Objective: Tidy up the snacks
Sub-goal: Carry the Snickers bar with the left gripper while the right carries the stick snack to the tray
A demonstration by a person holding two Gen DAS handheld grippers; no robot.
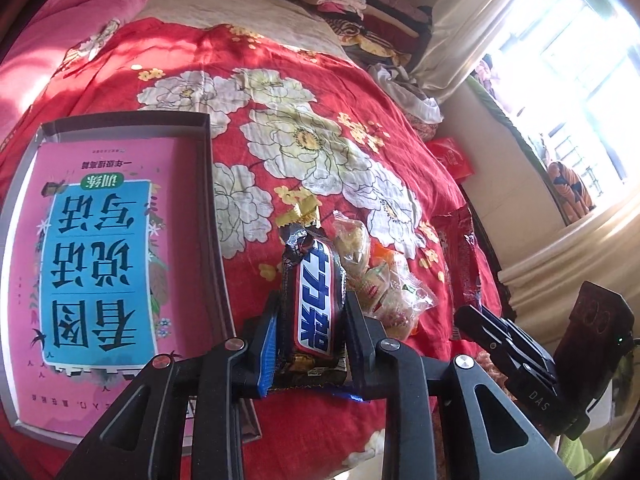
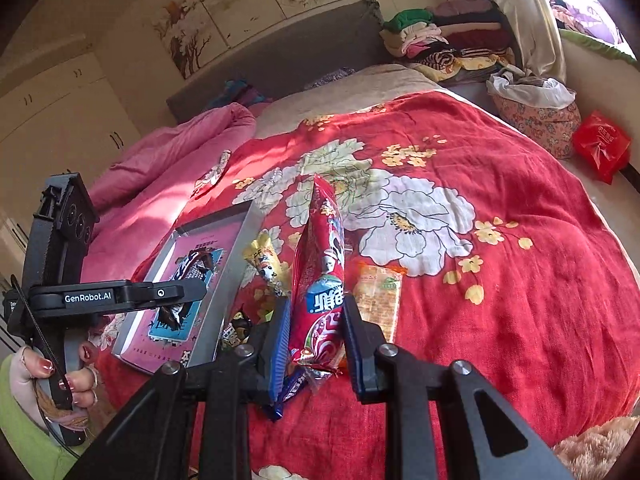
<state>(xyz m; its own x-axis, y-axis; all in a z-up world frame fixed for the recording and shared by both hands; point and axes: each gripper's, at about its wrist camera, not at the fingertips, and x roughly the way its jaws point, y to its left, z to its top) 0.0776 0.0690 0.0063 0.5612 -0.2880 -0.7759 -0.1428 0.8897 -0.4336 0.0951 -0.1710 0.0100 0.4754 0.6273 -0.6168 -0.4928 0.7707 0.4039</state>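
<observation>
My left gripper (image 1: 313, 312) is shut on a dark chocolate bar (image 1: 316, 300) with a blue and white label, lifted off the red flowered bedspread (image 1: 320, 80). To its left lies a grey shallow box (image 1: 208, 184) holding a pink book (image 1: 100, 260). In the right wrist view the left gripper (image 2: 192, 288) hangs over that box (image 2: 240, 264) with the chocolate bar (image 2: 192, 268). My right gripper (image 2: 316, 320) is shut on a long red snack packet (image 2: 320, 272), held upright above the bedspread. That red packet (image 1: 460, 256) also shows at the right in the left wrist view.
Loose snacks lie on the bedspread: clear-wrapped candies (image 1: 380, 280), a yellow candy (image 2: 264, 264), a cracker packet (image 2: 378, 296), a blue wrapper (image 2: 292, 392). A pink quilt (image 2: 168, 152) lies left, folded clothes (image 2: 440, 44) at the back, a red bag (image 2: 600, 144) right. A hand (image 2: 52, 372) grips the left tool.
</observation>
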